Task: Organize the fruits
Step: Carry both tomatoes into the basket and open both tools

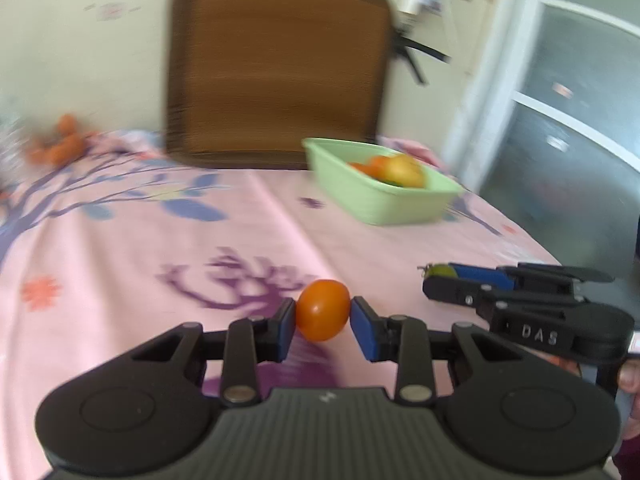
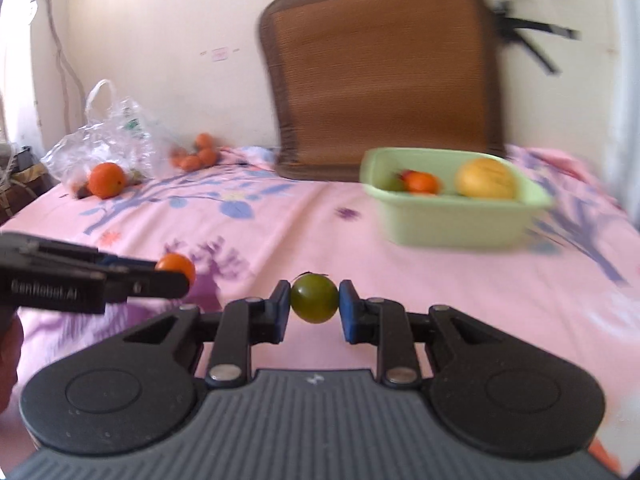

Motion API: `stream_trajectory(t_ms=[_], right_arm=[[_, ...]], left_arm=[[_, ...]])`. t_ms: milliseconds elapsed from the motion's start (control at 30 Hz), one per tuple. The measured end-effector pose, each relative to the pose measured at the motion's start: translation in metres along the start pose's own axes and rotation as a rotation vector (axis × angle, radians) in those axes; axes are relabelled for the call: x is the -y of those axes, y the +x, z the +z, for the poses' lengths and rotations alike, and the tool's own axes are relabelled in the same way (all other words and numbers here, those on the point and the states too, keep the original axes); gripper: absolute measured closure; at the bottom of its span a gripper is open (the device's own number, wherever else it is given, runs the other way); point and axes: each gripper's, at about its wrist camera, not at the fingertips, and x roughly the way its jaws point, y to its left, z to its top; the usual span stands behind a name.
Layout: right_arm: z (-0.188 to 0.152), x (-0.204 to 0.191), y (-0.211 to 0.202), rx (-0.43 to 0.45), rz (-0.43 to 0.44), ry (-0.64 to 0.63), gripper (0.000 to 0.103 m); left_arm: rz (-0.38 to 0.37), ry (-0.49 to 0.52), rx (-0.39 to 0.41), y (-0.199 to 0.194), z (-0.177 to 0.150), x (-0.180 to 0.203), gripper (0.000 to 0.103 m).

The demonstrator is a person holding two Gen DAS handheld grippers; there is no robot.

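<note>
- The left tool (image 1: 322,311) is closed on a small round orange tomato-like fruit (image 1: 322,310), held clear above the pink floral cloth (image 1: 120,248).
- The right tool (image 2: 314,299) grips a small round green fruit (image 2: 314,298) the same way.
- The pale green plastic tub (image 2: 452,216), ahead and to the right, already holds an orange fruit and a larger yellow one.
- Risk: each fruit is smooth and pinched only at its sides, so a quick swing could squirt it out.
- Risk: both tools converging on one tub may collide.
- More orange fruits (image 2: 196,154) remain near the clear plastic bag (image 2: 104,144).
</note>
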Motion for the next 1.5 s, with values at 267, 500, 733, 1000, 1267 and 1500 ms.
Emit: stream_trajectory(t_ms=[267, 500, 733, 1000, 1267, 1500], right_arm=[[-0.029, 0.024, -0.031, 0.002, -0.1, 0.026, 0.073], [-0.04, 0.027, -0.039, 0.017, -0.088, 0.006, 0.072], [-0.028, 0.039, -0.038, 0.038, -0.056, 0.047, 0.074], [0.044, 0.094, 0.006, 0.203, -0.114, 0.08, 0.074], [0.056, 0.111, 0.057, 0.144, -0.138, 0.094, 0.072], [0.05, 0.109, 0.048, 0.176, -0.13, 0.095, 0.061]], left_arm=[[-0.046, 0.117, -0.04, 0.022, -0.013, 0.063, 0.072], [-0.008, 0.175, -0.054, 0.025, -0.021, 0.074, 0.07], [-0.047, 0.152, -0.043, 0.034, 0.006, 0.07, 0.072], [-0.094, 0.091, 0.046, 0.092, 0.102, 0.055, 0.072], [-0.022, 0.046, -0.013, 0.158, 0.122, 0.036, 0.071], [-0.01, 0.017, 0.018, 0.14, 0.113, 0.036, 0.06]])
